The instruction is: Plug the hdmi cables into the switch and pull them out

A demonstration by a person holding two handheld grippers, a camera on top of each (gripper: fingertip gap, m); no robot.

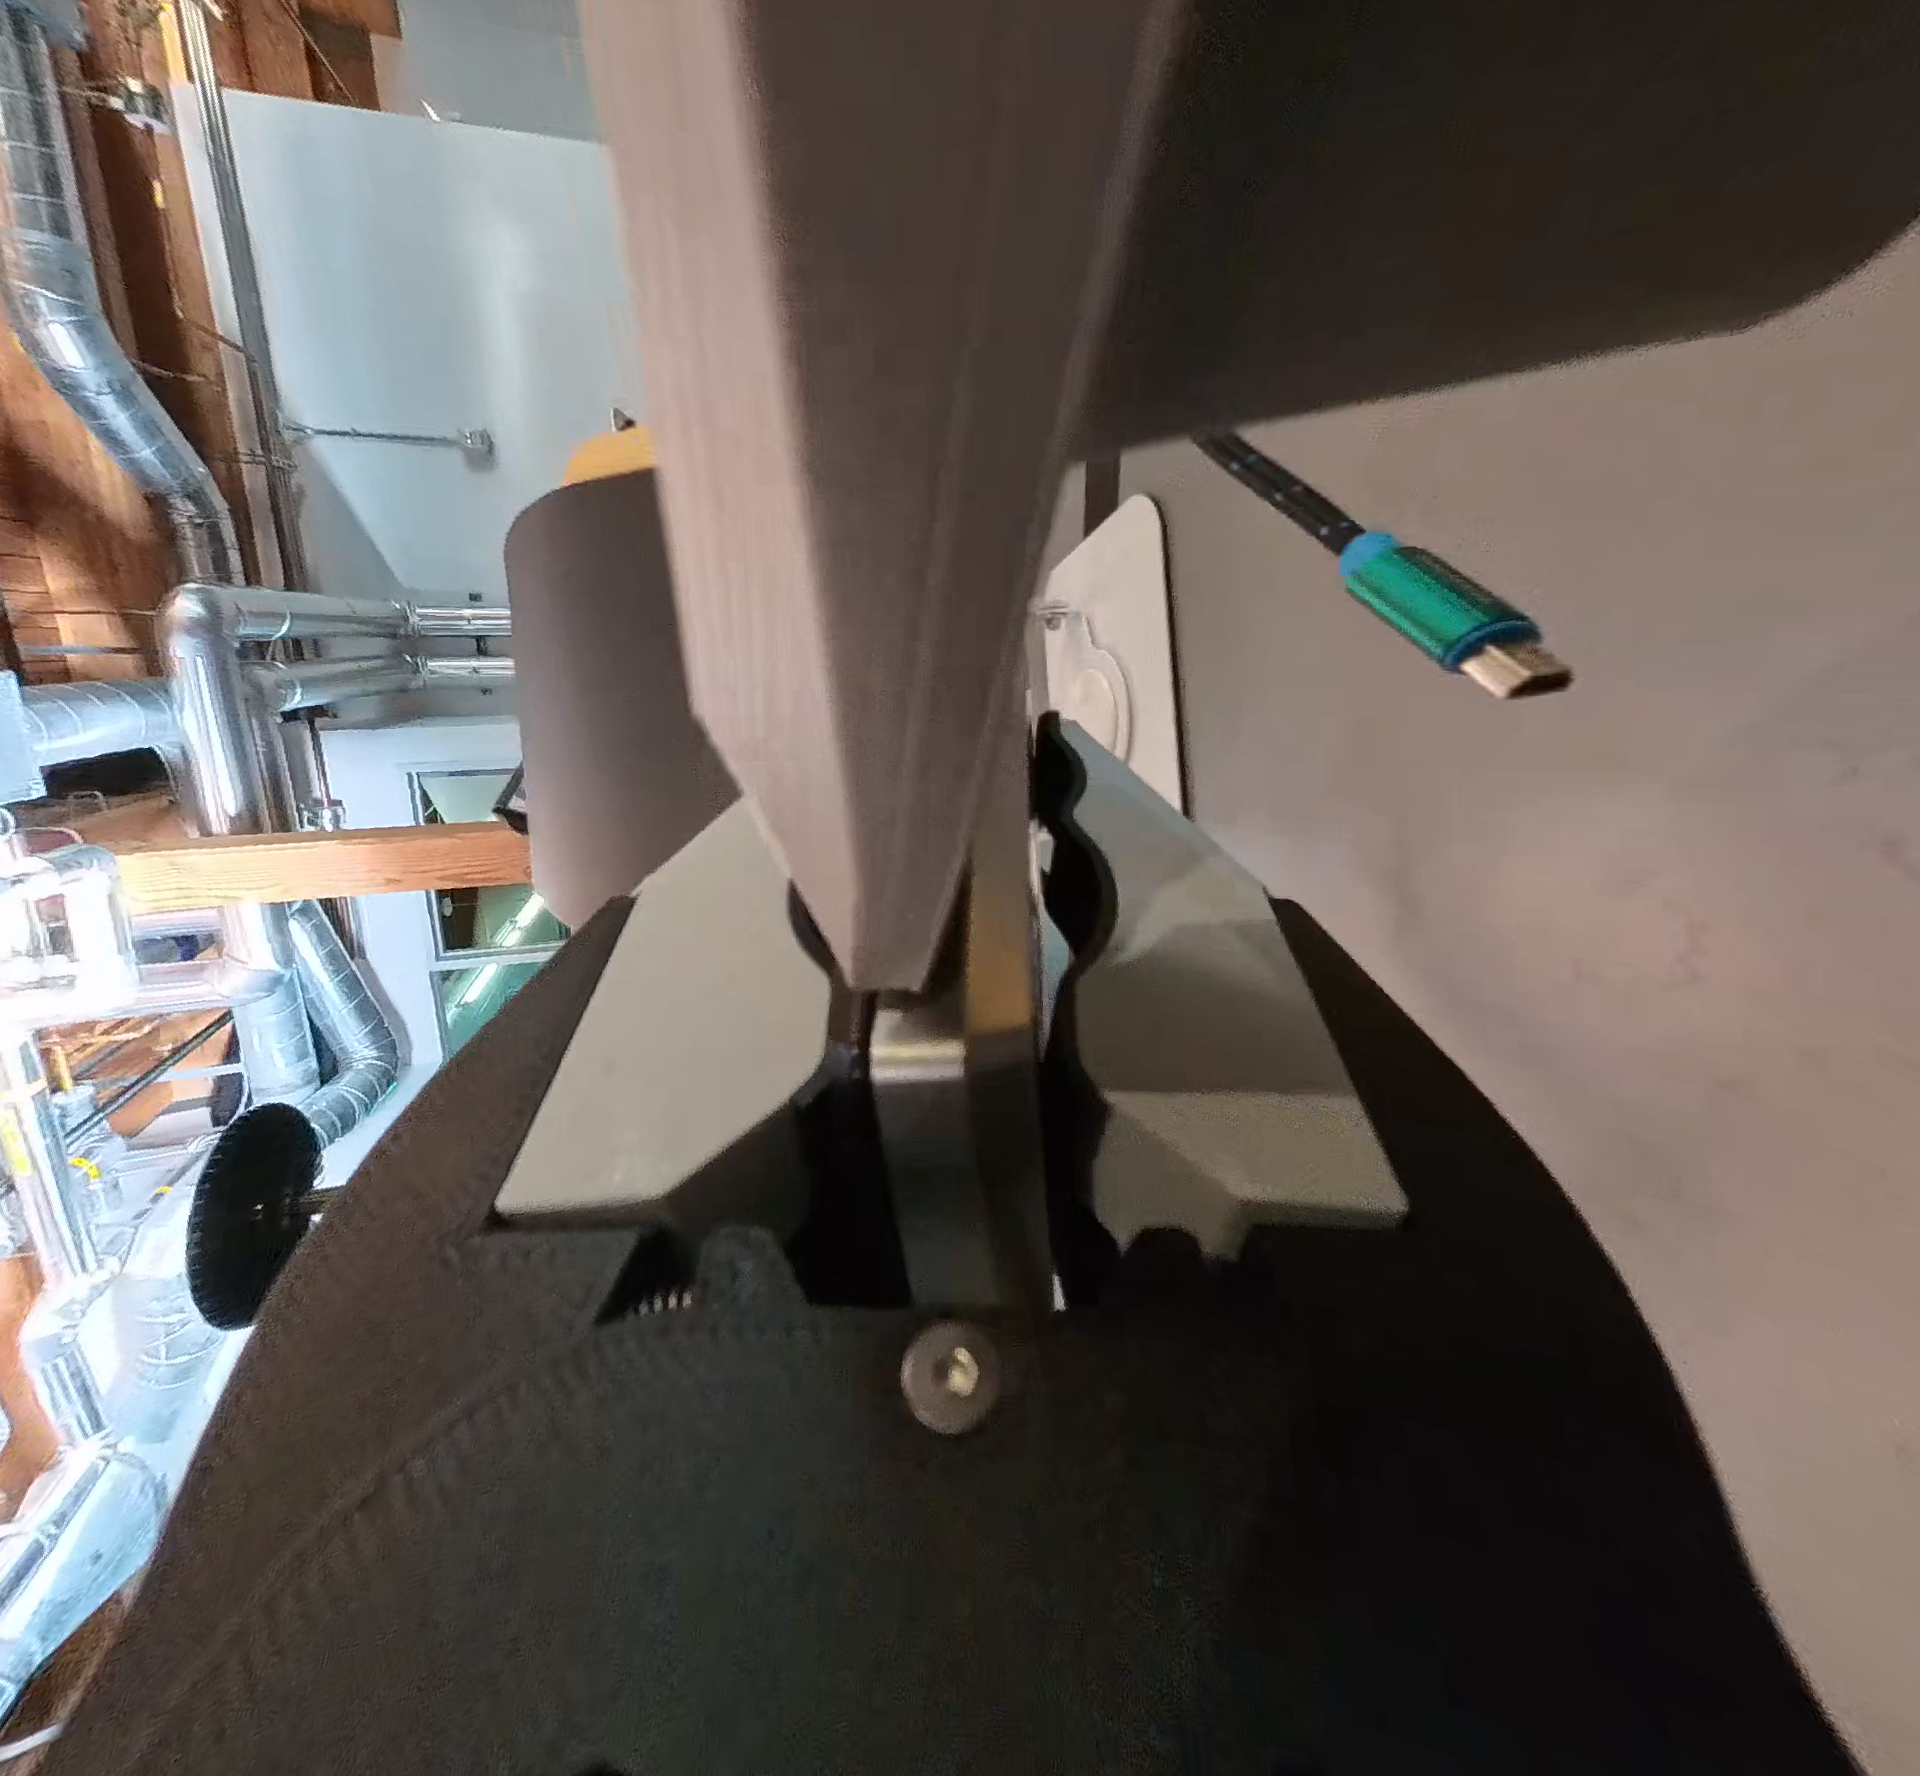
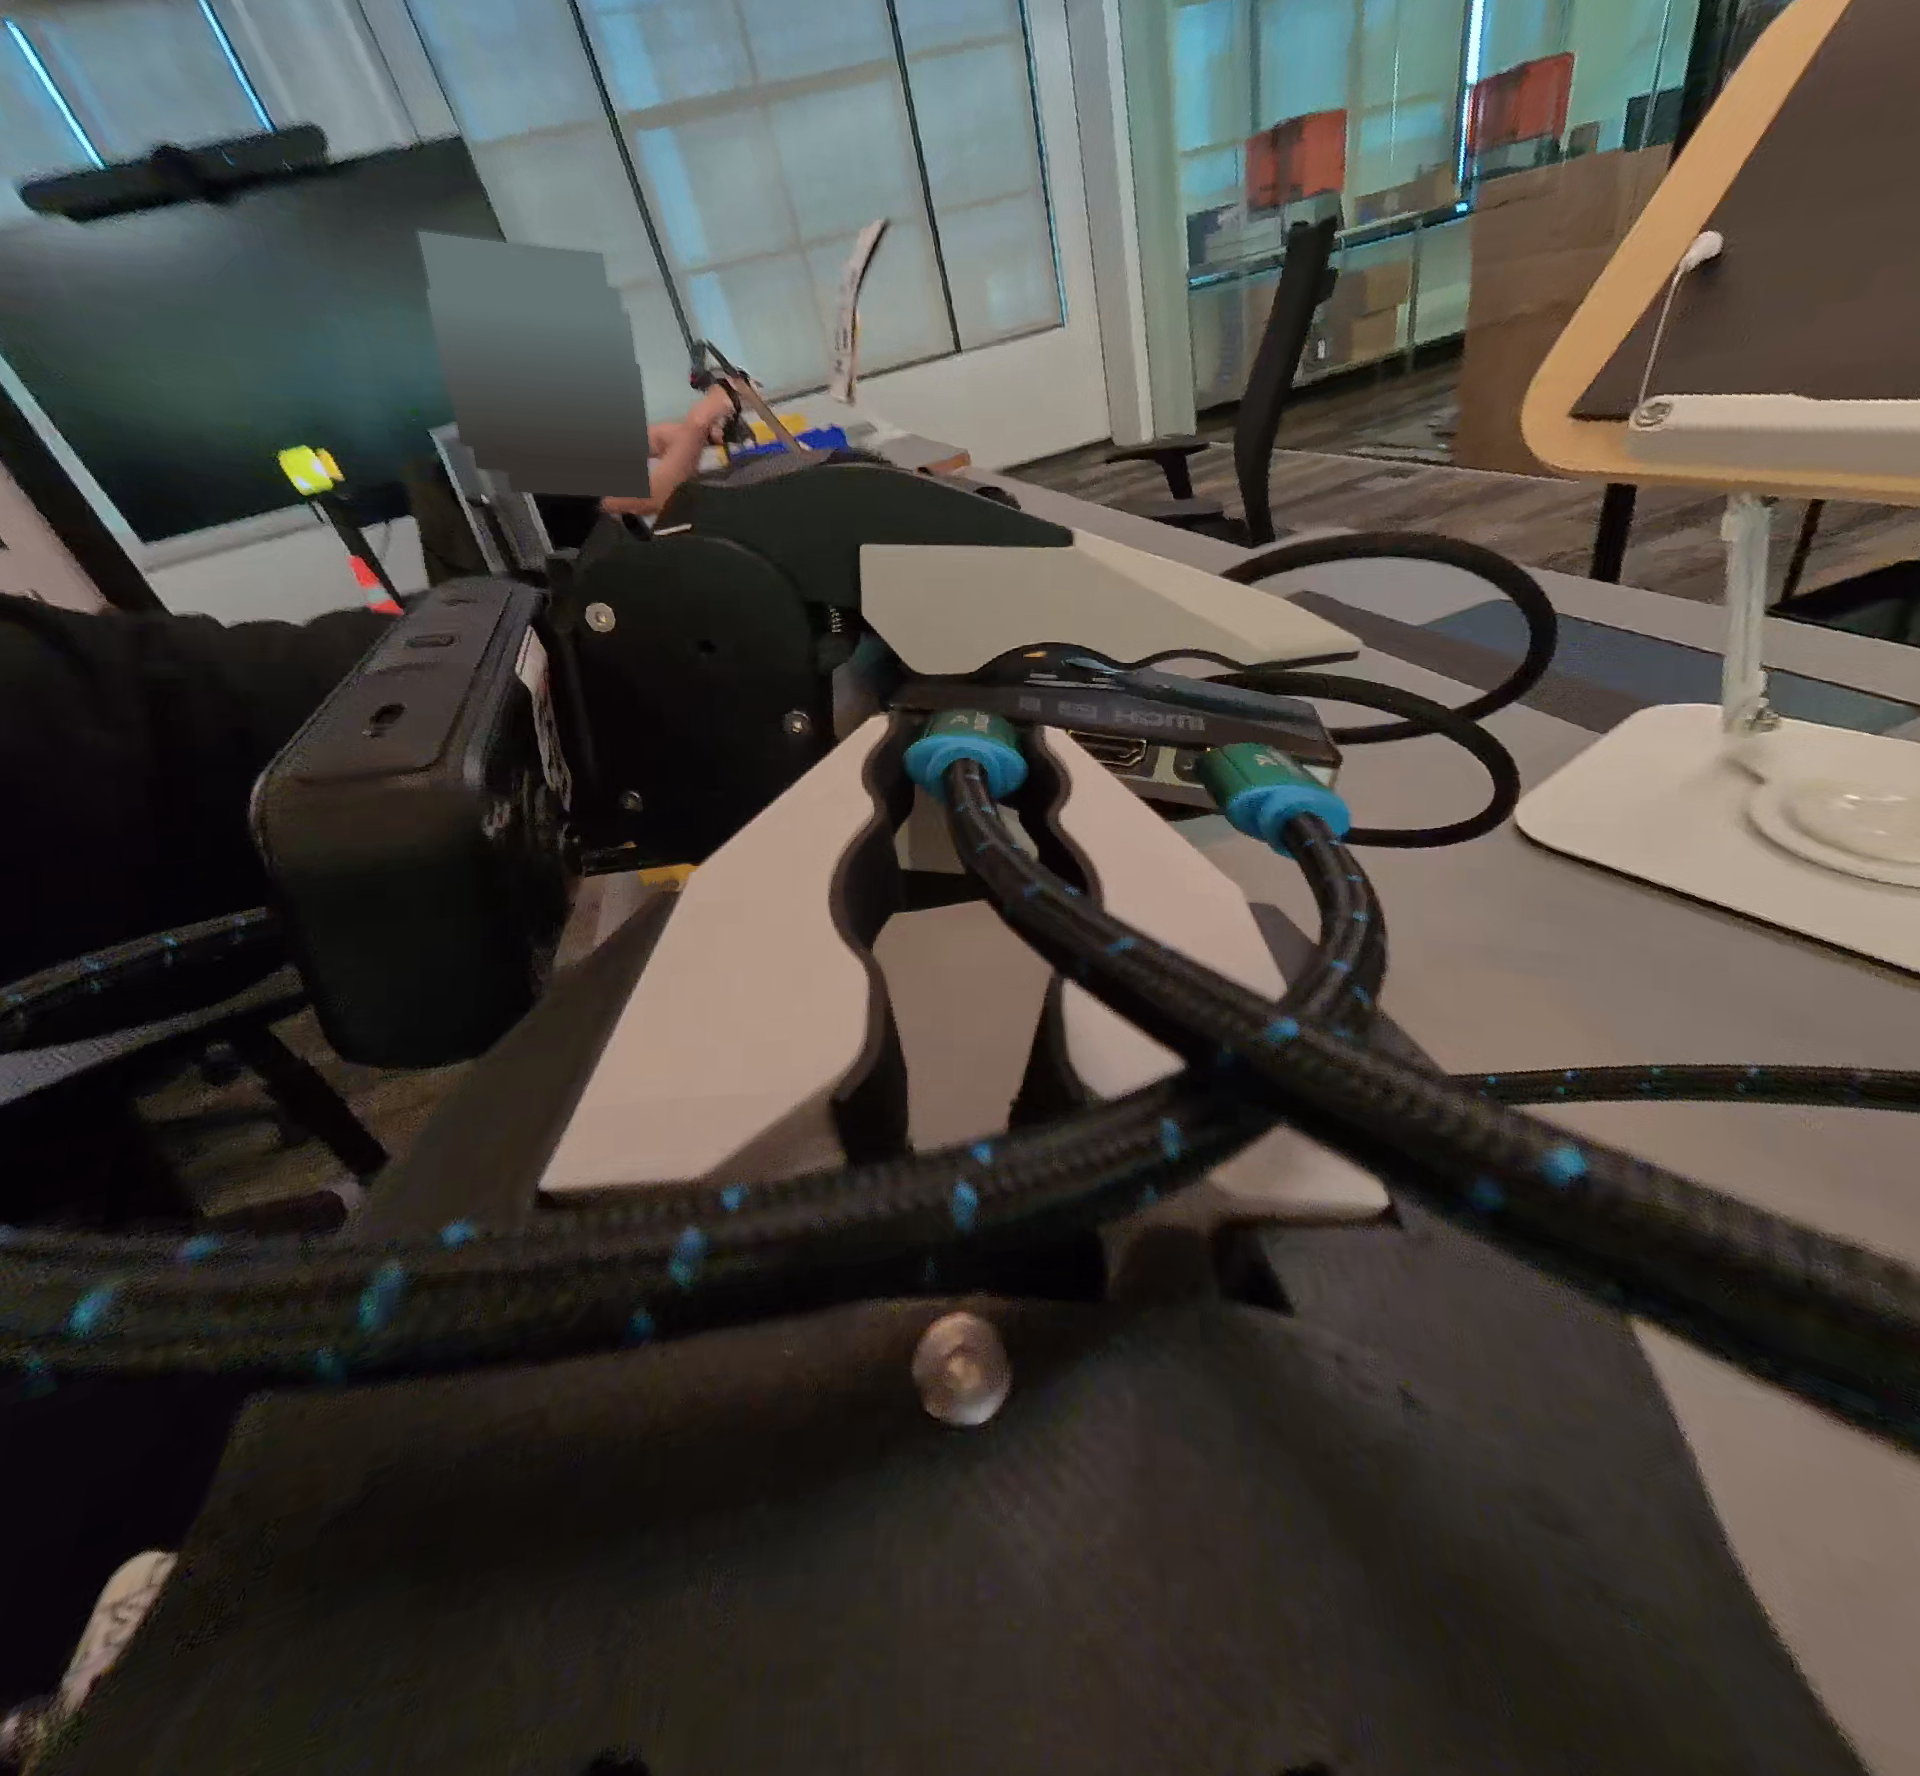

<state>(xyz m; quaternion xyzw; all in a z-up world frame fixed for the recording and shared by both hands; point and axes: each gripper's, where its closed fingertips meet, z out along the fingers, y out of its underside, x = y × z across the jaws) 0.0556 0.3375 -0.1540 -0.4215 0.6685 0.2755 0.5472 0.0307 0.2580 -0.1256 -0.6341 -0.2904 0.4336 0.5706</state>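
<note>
- The flat black rectangular HDMI switch (image 2: 1247,713) is clamped edge-on between the fingers of the left hand-held gripper (image 1: 945,988) and held just above the grey desk (image 2: 1558,947).
- The right hand-held gripper (image 2: 966,791) is closed on a green metal HDMI plug with a blue collar (image 2: 961,752), which sits in the switch's leftmost front port and appears seated.
- A second green plug with a blue collar (image 2: 1262,781) is seated in the rightmost front port of the switch; the middle port (image 2: 1107,750) is left empty between them.
- A third green plug with a bare gold tip (image 1: 1455,625) is seen loose, well apart from the switch.
- Whether the gripped plug is being pushed in or drawn out cannot be told. Either way, the force is best kept straight along the port axis, with no twisting or levering.
- The switch should be gripped firmly so that it is not dragged along with the plug.
- The black braided cables (image 2: 1351,1082) are crossed in front of the switch, over the right hand-held gripper's body, and snagging is a likely risk.
</note>
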